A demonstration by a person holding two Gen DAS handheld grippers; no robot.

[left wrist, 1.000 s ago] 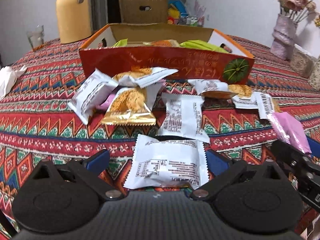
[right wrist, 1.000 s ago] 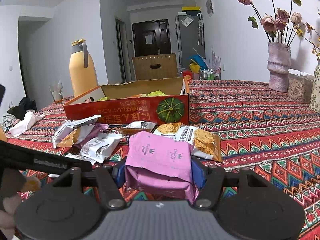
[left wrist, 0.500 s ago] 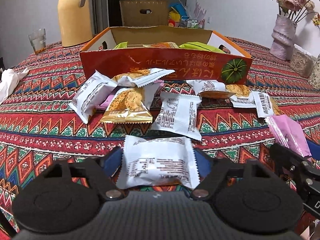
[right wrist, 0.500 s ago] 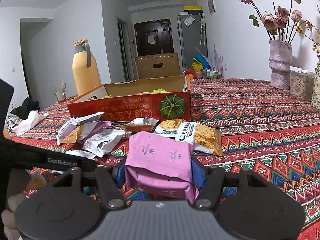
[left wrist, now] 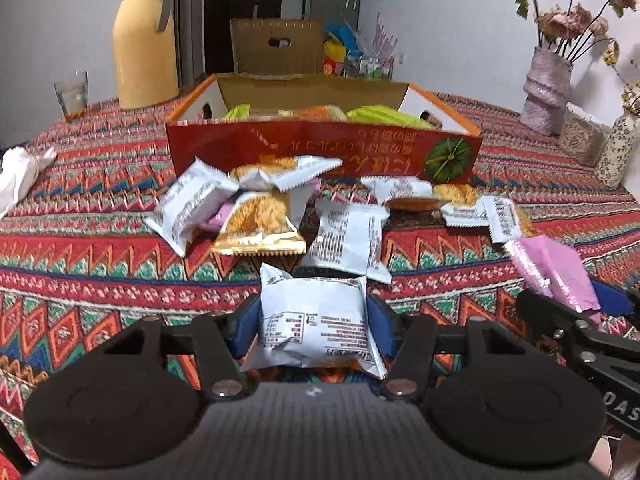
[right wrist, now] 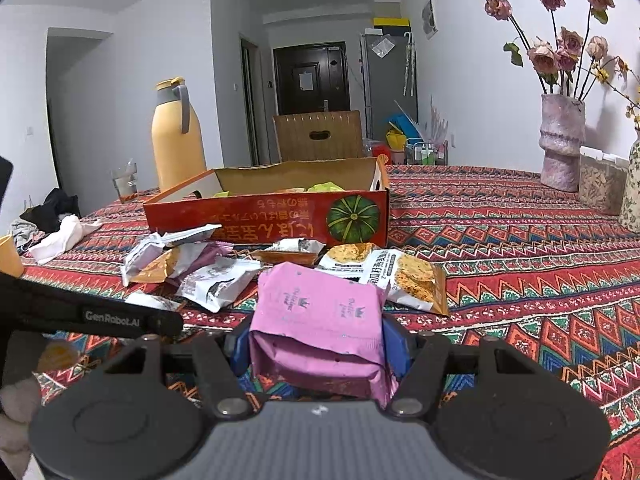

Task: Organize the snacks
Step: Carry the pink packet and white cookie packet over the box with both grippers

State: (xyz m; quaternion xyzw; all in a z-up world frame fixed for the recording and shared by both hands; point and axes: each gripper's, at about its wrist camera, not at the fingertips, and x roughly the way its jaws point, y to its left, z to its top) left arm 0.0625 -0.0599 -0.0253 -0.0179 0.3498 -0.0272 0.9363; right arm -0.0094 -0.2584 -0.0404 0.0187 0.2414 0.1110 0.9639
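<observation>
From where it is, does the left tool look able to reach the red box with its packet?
Probably yes. The left tool, closing on a white packet, faces the open-topped red box; only loose low-lying packets lie between.

A table under a red zigzag-patterned woven cloth (right wrist: 520, 240) carried a red cardboard box (right wrist: 280, 222), scattered foil snack packets (left wrist: 256, 220), a yellow jug (right wrist: 176, 136), a glass tumbler (left wrist: 72, 94) and a pink vase (right wrist: 560, 152).

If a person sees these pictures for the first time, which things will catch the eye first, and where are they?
First the held packets: a white snack packet between the closing jaws of the left gripper, and a pink packet clamped in the right gripper. Behind them, loose packets lie scattered on the patterned tablecloth before an open red box with a green pumpkin picture.
</observation>
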